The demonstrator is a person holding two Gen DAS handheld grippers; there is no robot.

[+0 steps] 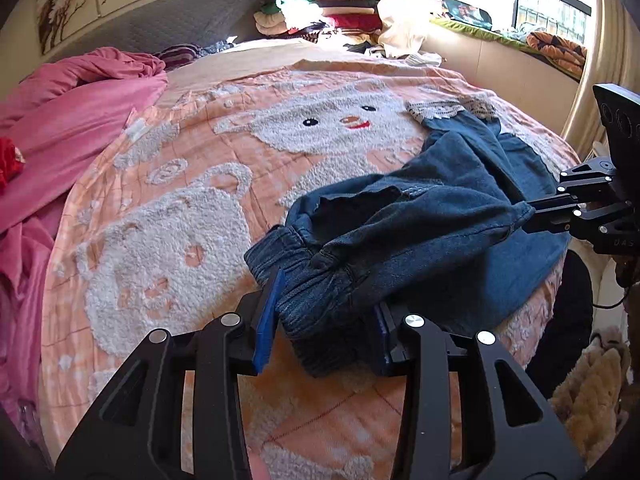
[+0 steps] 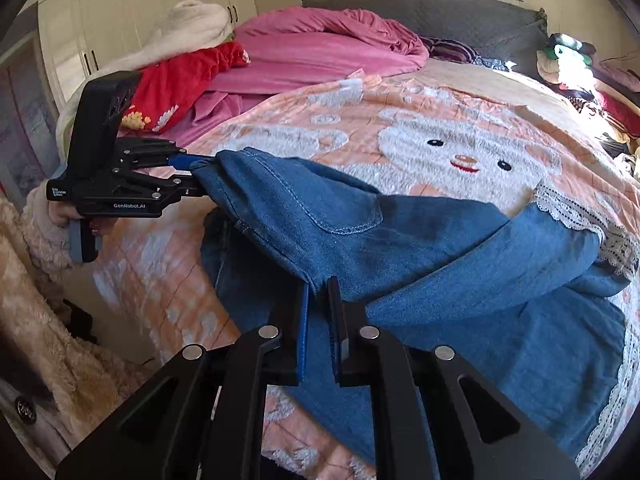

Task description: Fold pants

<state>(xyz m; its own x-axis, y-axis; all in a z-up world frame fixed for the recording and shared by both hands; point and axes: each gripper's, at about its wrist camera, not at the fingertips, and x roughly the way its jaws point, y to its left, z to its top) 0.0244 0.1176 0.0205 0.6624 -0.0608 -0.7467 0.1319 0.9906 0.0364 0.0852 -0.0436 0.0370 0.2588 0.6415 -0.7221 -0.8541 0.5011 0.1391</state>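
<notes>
1. The left gripper [image 1: 324, 316] is seen part-way open, its blue pads [image 1: 269, 320] clamped on the bunched elastic waistband [image 1: 296, 280] of the pants [image 1: 420, 232]. In the right wrist view that gripper [image 2: 188, 168] is held out at the left by a hand [image 2: 60, 212] in a fluffy sleeve [image 2: 36, 236].
2. The right gripper [image 2: 318, 280] is pinched nearly shut on a thin fold of denim at the pants' edge [image 2: 316, 272].
3. The pants [image 2: 400, 248] are blue denim, lifted at the waist end and stretched between both grippers, a back pocket [image 2: 340, 208] facing up.
4. The rest is draped over the bed's peach bear blanket [image 1: 180, 200], and white lace cuffs [image 2: 568, 212] are lying at the far right.
</notes>
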